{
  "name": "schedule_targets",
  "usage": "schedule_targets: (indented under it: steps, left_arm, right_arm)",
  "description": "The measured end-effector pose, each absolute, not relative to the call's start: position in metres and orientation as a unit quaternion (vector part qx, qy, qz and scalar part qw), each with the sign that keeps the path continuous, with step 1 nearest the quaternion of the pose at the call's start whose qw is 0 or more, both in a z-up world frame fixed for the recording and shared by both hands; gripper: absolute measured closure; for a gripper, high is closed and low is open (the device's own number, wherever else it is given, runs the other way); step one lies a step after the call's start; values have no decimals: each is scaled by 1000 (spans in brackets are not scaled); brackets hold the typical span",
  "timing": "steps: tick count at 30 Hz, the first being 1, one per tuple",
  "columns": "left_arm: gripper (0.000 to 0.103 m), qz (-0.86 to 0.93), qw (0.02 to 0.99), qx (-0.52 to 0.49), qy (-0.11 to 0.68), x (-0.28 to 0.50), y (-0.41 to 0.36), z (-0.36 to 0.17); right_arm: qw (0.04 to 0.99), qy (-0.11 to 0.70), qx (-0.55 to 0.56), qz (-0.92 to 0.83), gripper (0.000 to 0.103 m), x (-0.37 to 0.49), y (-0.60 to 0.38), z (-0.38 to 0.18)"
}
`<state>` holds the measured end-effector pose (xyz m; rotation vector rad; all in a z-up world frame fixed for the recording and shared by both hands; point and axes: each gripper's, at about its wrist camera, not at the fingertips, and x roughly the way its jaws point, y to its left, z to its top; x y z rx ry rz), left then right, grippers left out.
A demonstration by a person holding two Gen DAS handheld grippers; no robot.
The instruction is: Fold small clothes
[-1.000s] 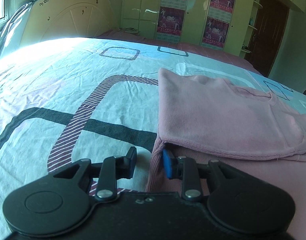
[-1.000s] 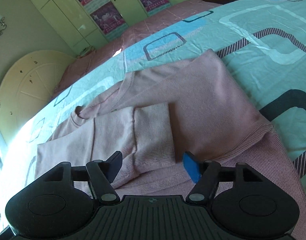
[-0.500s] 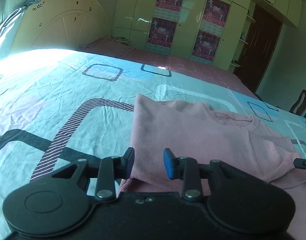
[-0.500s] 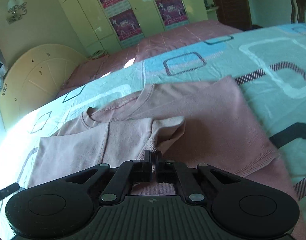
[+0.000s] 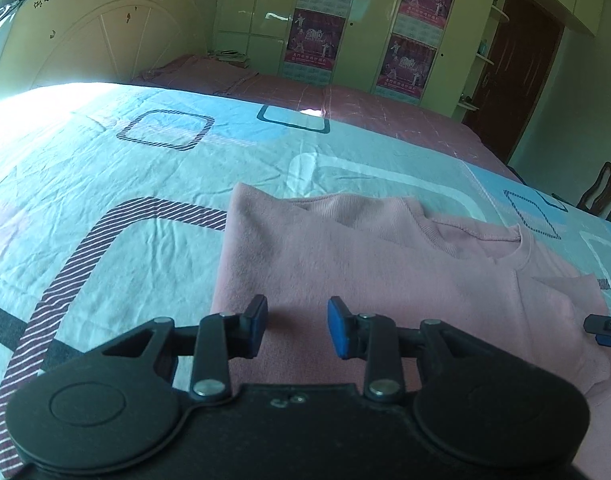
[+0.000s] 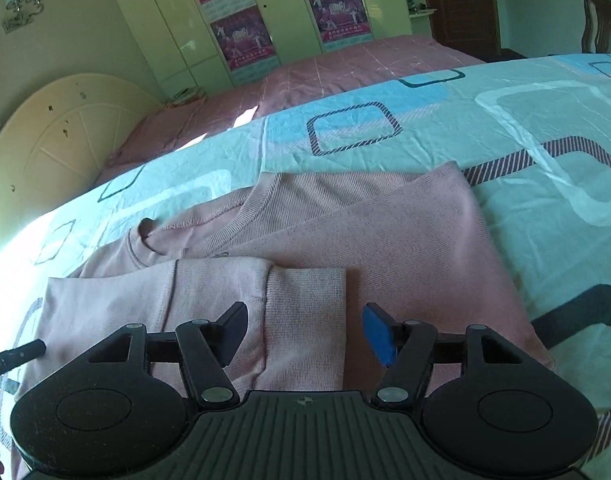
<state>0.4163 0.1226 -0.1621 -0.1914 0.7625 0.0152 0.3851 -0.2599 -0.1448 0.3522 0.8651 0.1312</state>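
A pink sweater (image 5: 385,272) lies flat on the patterned bedsheet (image 5: 105,184), its left side folded in. My left gripper (image 5: 297,326) hovers over the sweater's near left part, open a little, with nothing pinched. In the right wrist view the sweater (image 6: 405,240) has a sleeve (image 6: 305,292) folded across its body, the ribbed cuff flat. My right gripper (image 6: 307,332) is above that cuff, its jaws opening and the pads clear of the cloth. The right gripper's tip (image 5: 605,326) shows at the left wrist view's right edge. The left gripper's tip (image 6: 17,356) shows at the right wrist view's left edge.
A cream headboard (image 5: 97,40) stands at the bed's far left. Green wardrobes with posters (image 5: 365,20) line the back wall, beside a dark door (image 5: 517,72). A wooden chair (image 5: 601,196) stands past the bed's right side. A second pink-covered bed (image 6: 345,68) lies behind.
The left gripper moved from the sweater's left edge to over its body. The right gripper went from open to shut at the sleeve cuff, then opened; the cuff now lies flat.
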Motion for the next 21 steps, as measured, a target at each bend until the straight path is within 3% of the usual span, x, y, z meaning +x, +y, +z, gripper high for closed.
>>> schedule_targets:
  steps: [2, 6, 8, 14, 18, 21]
  left_arm:
    - [70, 10, 923, -91, 374, 426, 121, -165]
    - [70, 18, 922, -91, 377, 442, 122, -172]
    - [70, 21, 922, -90, 376, 446, 122, -174]
    - [69, 19, 924, -96, 369, 450, 123, -173]
    - [69, 23, 923, -96, 371, 453, 122, -179]
    - [68, 23, 923, -98, 373, 453, 122, -175]
  right_arm:
    - [889, 420, 172, 62, 41, 395, -257, -153]
    - [888, 423, 164, 73, 79, 401, -247, -157]
    - [890, 419, 158, 85, 93, 399, -243, -155]
    - [924, 351, 136, 71, 95, 371, -249, -124]
    - [898, 424, 98, 60, 94, 389, -246, -152]
    - [911, 401, 89, 43, 92, 386, -246, -147]
